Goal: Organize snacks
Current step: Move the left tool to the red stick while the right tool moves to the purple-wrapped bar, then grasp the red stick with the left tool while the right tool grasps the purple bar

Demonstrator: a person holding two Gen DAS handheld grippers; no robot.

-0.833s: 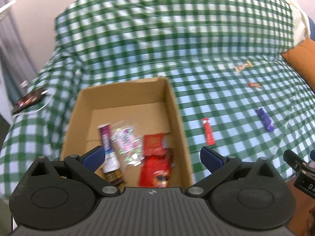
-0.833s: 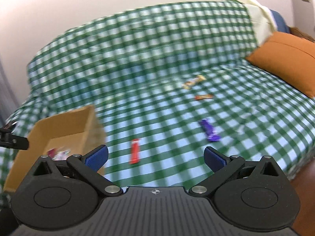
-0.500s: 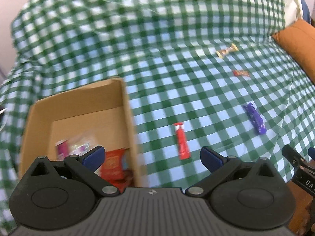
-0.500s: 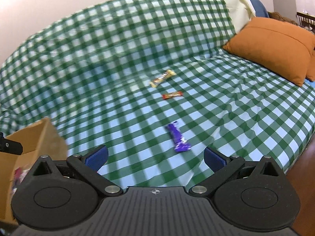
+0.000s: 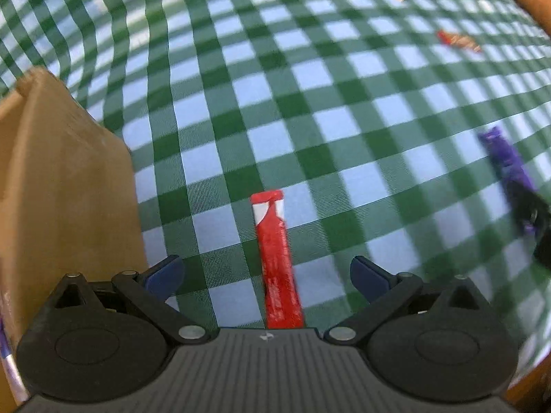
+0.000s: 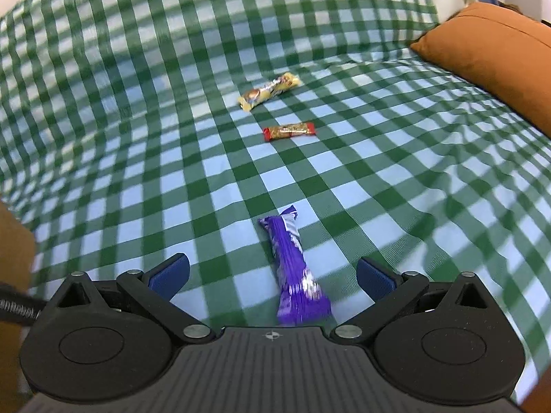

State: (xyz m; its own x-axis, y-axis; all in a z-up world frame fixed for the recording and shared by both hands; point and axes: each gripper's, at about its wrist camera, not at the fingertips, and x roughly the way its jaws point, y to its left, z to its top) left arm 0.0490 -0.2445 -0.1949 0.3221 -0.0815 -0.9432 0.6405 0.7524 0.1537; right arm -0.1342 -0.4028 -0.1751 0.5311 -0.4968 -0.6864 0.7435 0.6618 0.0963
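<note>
My left gripper (image 5: 265,272) is open, with a red stick snack (image 5: 277,261) lying on the checked cover between its fingers. The cardboard box (image 5: 62,186) stands just left of it. My right gripper (image 6: 272,275) is open, with a purple wrapped bar (image 6: 292,272) lying between its fingers. The purple bar also shows at the right of the left wrist view (image 5: 506,161). A yellow wrapped bar (image 6: 268,91) and a small red bar (image 6: 289,130) lie farther back on the cover.
A green and white checked cover (image 6: 378,189) drapes the sofa seat and backrest. An orange cushion (image 6: 492,55) sits at the right. The box corner (image 6: 13,247) shows at the left edge of the right wrist view.
Both grippers have moved forward and down toward the cover. The left has shifted right from over the box to the red stick. The right has closed in on the purple bar.
</note>
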